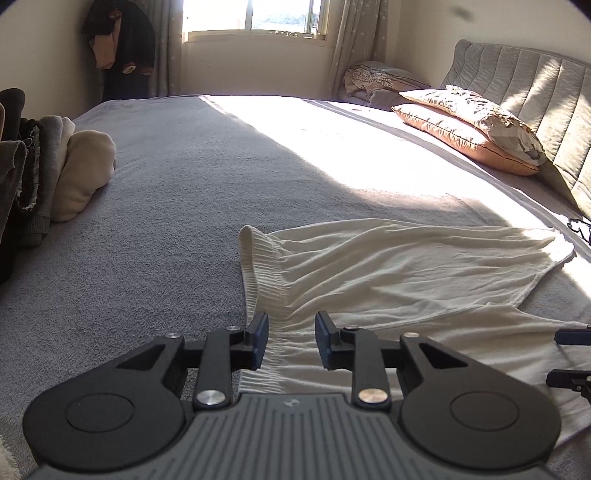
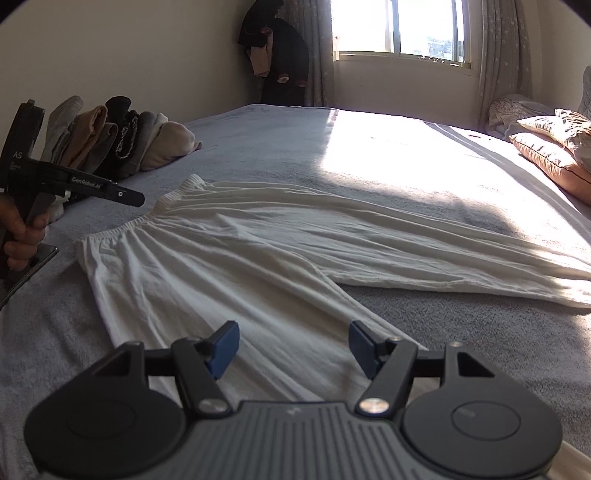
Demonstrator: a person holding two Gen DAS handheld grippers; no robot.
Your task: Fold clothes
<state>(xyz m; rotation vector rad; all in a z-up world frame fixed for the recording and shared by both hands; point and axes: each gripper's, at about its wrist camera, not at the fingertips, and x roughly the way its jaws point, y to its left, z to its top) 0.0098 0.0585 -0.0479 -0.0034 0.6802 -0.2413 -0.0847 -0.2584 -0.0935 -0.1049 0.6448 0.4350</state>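
A pair of white wide-leg trousers [image 1: 388, 266] lies spread flat on the grey bed cover, its elastic waistband [image 1: 258, 273] to the left and both legs running right. My left gripper [image 1: 291, 341] is open, its blue-padded jaws either side of the near end of the waistband. In the right wrist view the trousers [image 2: 258, 236] lie with the legs parted. My right gripper [image 2: 293, 349] is open and empty, just above the near leg [image 2: 207, 295]. The left gripper's body [image 2: 74, 184] shows at the left edge, held by a hand.
A row of folded clothes [image 1: 48, 173] stands at the bed's left side, also in the right wrist view [image 2: 122, 140]. Pillows [image 1: 476, 129] lie against the padded headboard [image 1: 528, 92] on the right. A window [image 1: 255, 18] and hanging dark clothes [image 1: 118, 48] are behind.
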